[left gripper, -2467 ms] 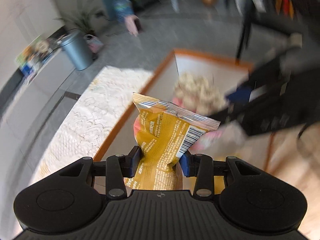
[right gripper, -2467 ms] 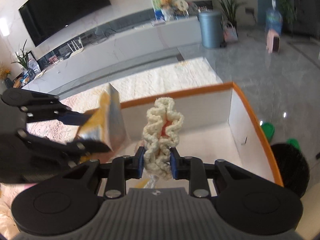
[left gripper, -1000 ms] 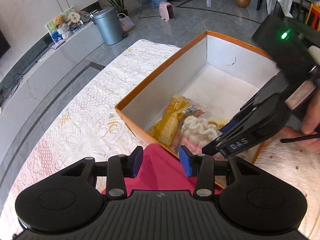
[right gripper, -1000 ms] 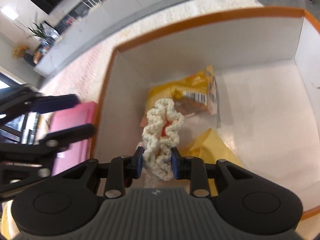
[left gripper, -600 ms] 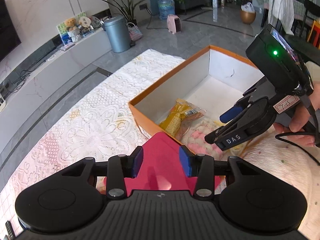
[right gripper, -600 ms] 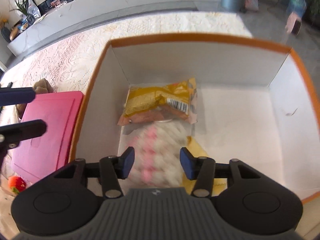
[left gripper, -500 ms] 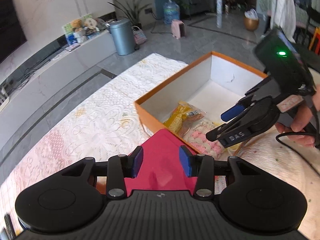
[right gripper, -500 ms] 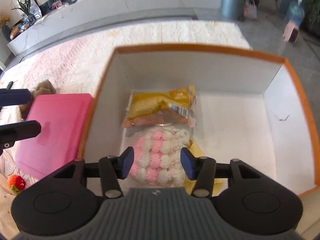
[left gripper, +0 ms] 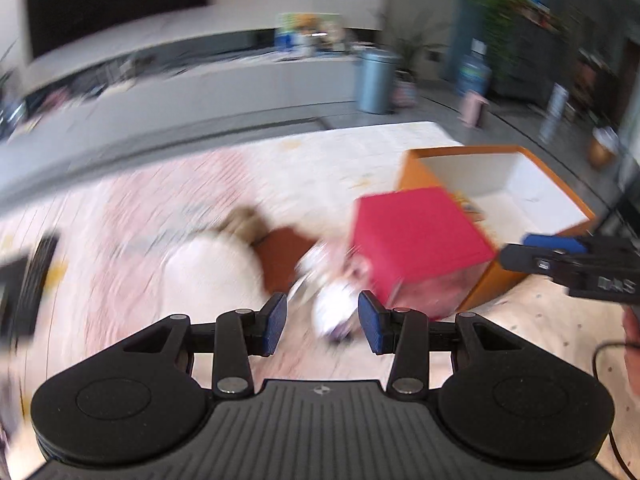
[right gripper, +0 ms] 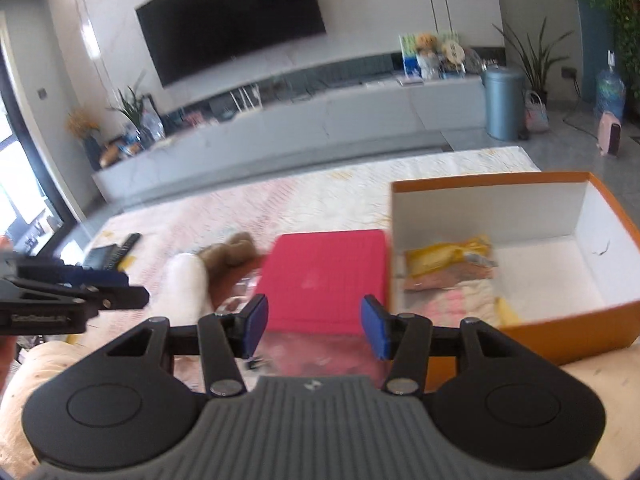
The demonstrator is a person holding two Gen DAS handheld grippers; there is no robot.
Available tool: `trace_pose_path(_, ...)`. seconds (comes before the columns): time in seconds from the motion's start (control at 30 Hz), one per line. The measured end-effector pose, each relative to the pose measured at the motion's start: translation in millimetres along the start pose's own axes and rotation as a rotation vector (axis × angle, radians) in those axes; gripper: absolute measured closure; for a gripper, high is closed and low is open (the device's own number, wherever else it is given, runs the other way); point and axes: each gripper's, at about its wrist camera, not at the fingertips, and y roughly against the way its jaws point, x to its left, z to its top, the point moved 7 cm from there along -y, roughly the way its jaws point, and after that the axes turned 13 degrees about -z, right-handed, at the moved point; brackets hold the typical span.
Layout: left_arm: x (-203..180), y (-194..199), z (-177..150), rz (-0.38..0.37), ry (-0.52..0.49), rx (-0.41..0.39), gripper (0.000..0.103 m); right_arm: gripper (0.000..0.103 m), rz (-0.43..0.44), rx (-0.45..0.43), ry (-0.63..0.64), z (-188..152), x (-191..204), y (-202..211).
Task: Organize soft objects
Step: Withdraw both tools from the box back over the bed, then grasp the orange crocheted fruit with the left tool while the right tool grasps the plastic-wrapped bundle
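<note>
My left gripper (left gripper: 322,326) is open above the lace cloth, with a blurred white and purple soft thing (left gripper: 334,316) on the table just beyond its pads. A brown plush toy (right gripper: 230,252) and a white soft roll (right gripper: 188,280) lie to the left of a pink box (right gripper: 324,276). My right gripper (right gripper: 314,326) is open and empty, hanging in front of the pink box. In the orange box (right gripper: 492,178) lie a yellow snack packet (right gripper: 448,258) and a pink and white crocheted piece (right gripper: 468,296). Each wrist view shows the other gripper: the left gripper (right gripper: 128,286) and the right gripper (left gripper: 516,248).
A black remote control (right gripper: 116,252) lies on the cloth at the far left. The orange box (left gripper: 460,150) stands at the right end of the table, close to its edge. A long low cabinet (right gripper: 320,120) and a TV fill the background. The left wrist view is badly blurred.
My right gripper opened, left the crocheted piece in the orange box and drew back and up. My left gripper swung left, away from the box, over the soft toys.
</note>
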Motion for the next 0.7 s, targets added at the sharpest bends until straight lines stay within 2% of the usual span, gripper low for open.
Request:
trace_pose_path(0.1, 22, 9, -27, 0.050, 0.095, -0.023, 0.053, 0.051, 0.034, -0.006, -0.018, -18, 19, 6)
trace_pose_path(0.17, 28, 10, -42, 0.047, 0.137, -0.031, 0.053, 0.051, 0.031, -0.013, -0.016, -30, 30, 7)
trace_pose_path(0.27, 36, 4, -62, 0.028, 0.197, -0.001, 0.053, 0.051, 0.047, 0.042, -0.040, -51, 44, -3)
trace_pose_path(0.5, 47, -16, -89, 0.067, 0.218, 0.053, 0.051, 0.051, 0.059, 0.128, -0.013, -80, 64, -20)
trace_pose_path(0.7, 52, -42, -94, 0.116, 0.208, 0.128, 0.047, 0.051, 0.066, 0.161, 0.003, -92, 70, -33)
